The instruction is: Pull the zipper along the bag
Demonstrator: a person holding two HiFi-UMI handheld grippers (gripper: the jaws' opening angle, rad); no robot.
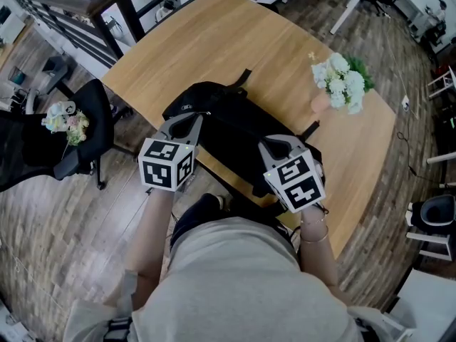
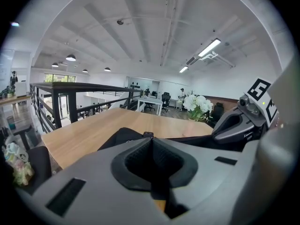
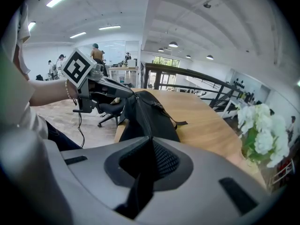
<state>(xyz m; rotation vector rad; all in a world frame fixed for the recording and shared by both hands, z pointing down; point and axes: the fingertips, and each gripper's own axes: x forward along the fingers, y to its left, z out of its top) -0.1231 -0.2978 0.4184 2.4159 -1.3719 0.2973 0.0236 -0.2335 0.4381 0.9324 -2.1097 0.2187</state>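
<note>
Black fabric backpack (image 1: 235, 130) lies at the near edge of the light wooden table (image 1: 235, 48), its long axis running from the left gripper (image 1: 189, 123) to the right gripper (image 1: 276, 144). Left gripper view: jaws closed, backpack just ahead. Right gripper view: jaws pinch backpack fabric, and the zipper (image 3: 142, 114) runs straight away toward the left gripper.

The left tool (image 1: 192, 120) and right tool (image 1: 269, 145) cover the near edge of the bag (image 1: 228, 123), hiding its zipper pull from the head view.
</note>
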